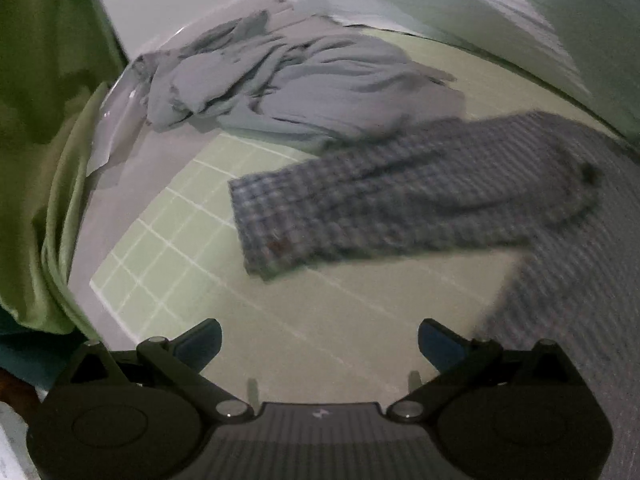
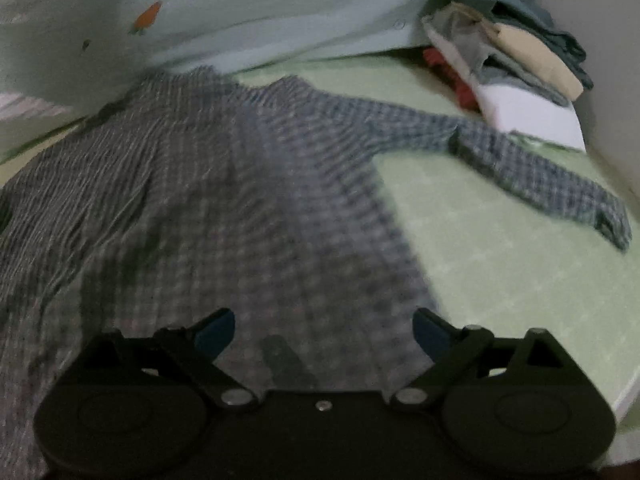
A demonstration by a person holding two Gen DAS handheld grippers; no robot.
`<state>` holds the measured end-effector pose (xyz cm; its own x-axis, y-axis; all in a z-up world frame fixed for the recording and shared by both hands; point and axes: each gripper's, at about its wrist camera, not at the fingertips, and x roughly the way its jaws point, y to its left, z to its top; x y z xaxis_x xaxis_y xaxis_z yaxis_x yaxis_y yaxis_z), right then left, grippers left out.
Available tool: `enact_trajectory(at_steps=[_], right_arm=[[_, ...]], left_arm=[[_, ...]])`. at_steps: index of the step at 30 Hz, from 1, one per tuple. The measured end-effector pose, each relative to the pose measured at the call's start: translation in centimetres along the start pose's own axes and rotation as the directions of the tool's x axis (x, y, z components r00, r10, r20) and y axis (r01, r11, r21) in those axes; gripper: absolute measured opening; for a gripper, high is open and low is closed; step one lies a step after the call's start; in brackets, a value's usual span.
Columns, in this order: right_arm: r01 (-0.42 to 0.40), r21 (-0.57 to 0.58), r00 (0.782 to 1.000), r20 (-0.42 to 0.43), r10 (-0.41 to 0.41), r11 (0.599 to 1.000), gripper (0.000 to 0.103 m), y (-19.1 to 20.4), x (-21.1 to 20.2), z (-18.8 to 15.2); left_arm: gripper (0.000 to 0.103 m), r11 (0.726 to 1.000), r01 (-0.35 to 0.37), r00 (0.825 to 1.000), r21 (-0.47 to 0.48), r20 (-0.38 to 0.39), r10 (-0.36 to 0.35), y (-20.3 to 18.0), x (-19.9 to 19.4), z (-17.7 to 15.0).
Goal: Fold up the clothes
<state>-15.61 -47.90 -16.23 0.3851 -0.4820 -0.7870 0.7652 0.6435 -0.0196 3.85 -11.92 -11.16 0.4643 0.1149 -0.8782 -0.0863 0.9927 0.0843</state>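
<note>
My left gripper (image 1: 319,340) sits at the bottom of its frame with the two blue-padded fingers spread wide and nothing between them; under them I see only the pale green mat (image 1: 168,248), a smooth sheet printed with a white grid. The checked shirt (image 1: 400,200) is what I am here to fold. In the left view one sleeve of it runs as a long flat band across the middle of the frame, its squared cuff end toward the left, and the shirt body fills the lower right as a blurred grey weave. Above the sleeve, upper centre, lies a crumpled grey garment (image 1: 288,80), soft and heavily creased, bunched into ridges. A loose green cloth (image 1: 44,128) hangs in folds down the left edge.

My right gripper (image 2: 324,330) is also wide apart and empty, its fingers poised over the lower body of the shirt. In that view the shirt is spread mostly flat over the left and centre, a fine blue-grey check with rippled wrinkles on the left side, and its other sleeve stretches out to the right edge, bent at mid-length. At the upper right stands a stack of folded clothes (image 2: 520,64), flat layers in white, cream and grey-blue, just beyond the sleeve.
</note>
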Motion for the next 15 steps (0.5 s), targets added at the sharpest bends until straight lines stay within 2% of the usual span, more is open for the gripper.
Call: enact_trajectory(at_steps=[4, 6, 9, 11, 12, 13, 14, 15], right_arm=[[0.028, -0.013, 0.999, -0.018, -0.029, 1.0, 0.096, 3.5, -1.7, -1.4], [0.041, -0.016, 0.999, -0.022, -0.042, 0.999, 0.097, 5.1, -2.4, -1.9], [0.061, -0.002, 0.998, -0.024, -0.061, 0.998, 0.097, 7.3, -2.7, -1.9], [0.074, 0.006, 0.997, -0.025, -0.074, 0.997, 0.096, 8.8, -2.9, -1.9], [0.08, 0.002, 0.996, -0.025, -0.08, 0.997, 0.096, 9.6, -2.9, -1.7], [0.086, -0.003, 0.996, -0.025, -0.086, 0.996, 0.096, 10.3, -2.9, -1.6], [0.089, -0.007, 0.996, -0.024, -0.089, 0.996, 0.096, 10.8, -2.9, -1.5], [0.092, -0.011, 0.996, -0.023, -0.092, 0.996, 0.097, 11.3, -2.9, -1.3]], left_arm=[[0.101, 1.0, -0.007, 1.0, -0.03, -0.008, 0.007, 2.6, 3.5, 2.9], [0.097, 0.998, 0.015, 1.0, -0.053, -0.018, -0.016, 3.8, 4.8, 4.1], [0.085, 0.996, 0.056, 0.998, -0.073, -0.038, -0.059, 5.2, 6.7, 5.4], [0.067, 0.994, 0.087, 0.995, -0.059, -0.048, -0.09, 5.4, 7.6, 5.7], [0.063, 0.993, 0.103, 0.993, -0.055, -0.046, -0.105, 5.5, 7.8, 5.7], [0.05, 0.993, 0.11, 0.993, -0.04, -0.029, -0.112, 5.5, 7.8, 5.8], [0.024, 0.993, 0.118, 0.993, -0.024, -0.012, -0.118, 5.5, 7.8, 5.9], [0.014, 0.993, 0.121, 0.993, -0.014, 0.004, -0.121, 5.6, 7.8, 6.1]])
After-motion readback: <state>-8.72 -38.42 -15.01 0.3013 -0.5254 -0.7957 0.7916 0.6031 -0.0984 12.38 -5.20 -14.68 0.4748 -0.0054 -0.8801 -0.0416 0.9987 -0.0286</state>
